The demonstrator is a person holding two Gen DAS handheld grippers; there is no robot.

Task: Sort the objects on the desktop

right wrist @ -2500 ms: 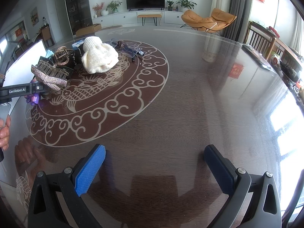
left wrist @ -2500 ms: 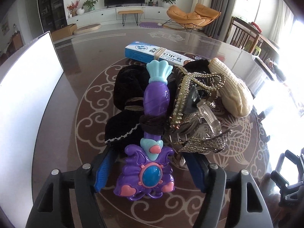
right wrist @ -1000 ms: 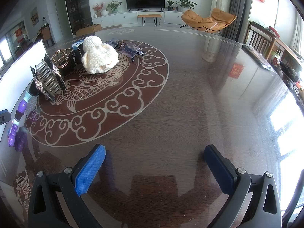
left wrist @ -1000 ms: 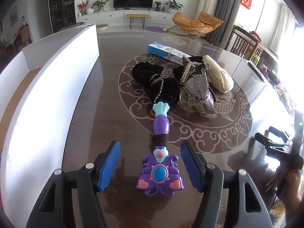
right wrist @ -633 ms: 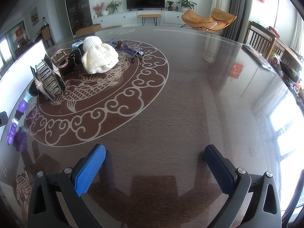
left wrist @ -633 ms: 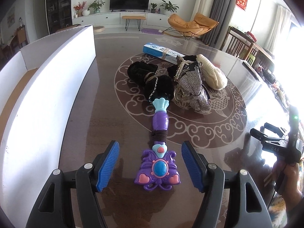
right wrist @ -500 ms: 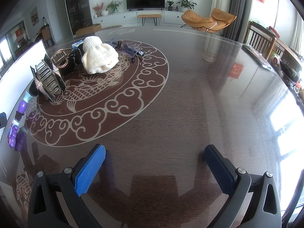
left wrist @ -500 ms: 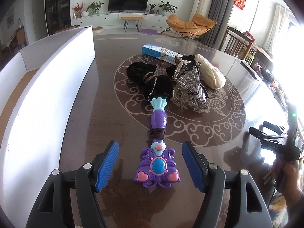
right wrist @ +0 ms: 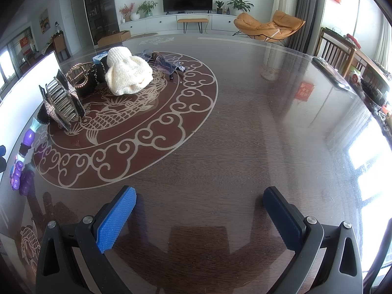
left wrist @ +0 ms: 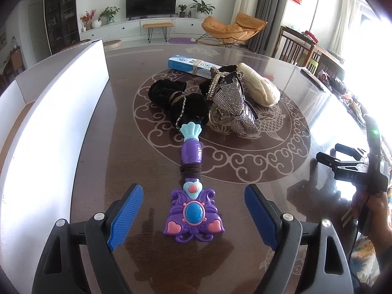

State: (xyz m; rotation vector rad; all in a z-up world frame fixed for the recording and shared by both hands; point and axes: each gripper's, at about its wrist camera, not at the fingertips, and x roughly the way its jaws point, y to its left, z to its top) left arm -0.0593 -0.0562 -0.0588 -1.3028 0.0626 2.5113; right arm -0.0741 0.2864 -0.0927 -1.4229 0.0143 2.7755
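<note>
A purple toy wand with a blue gem lies flat on the dark table, its butterfly head between the fingers of my open left gripper, which does not touch it. The wand also shows at the left edge of the right wrist view. Beyond it lies a pile: black velvet scrunchies, a rhinestone hair claw, a cream knitted hat and a blue-white box. My right gripper is open and empty over bare table, far right of the pile.
A white open box stands along the table's left side. Clear glasses lie behind the hat. A remote and clutter sit at the table's far right edge. The right hand-held gripper shows in the left wrist view.
The wand was pulled out of the pile toward the near edge. The left gripper has let it go and backed away a little. The right gripper has not moved.
</note>
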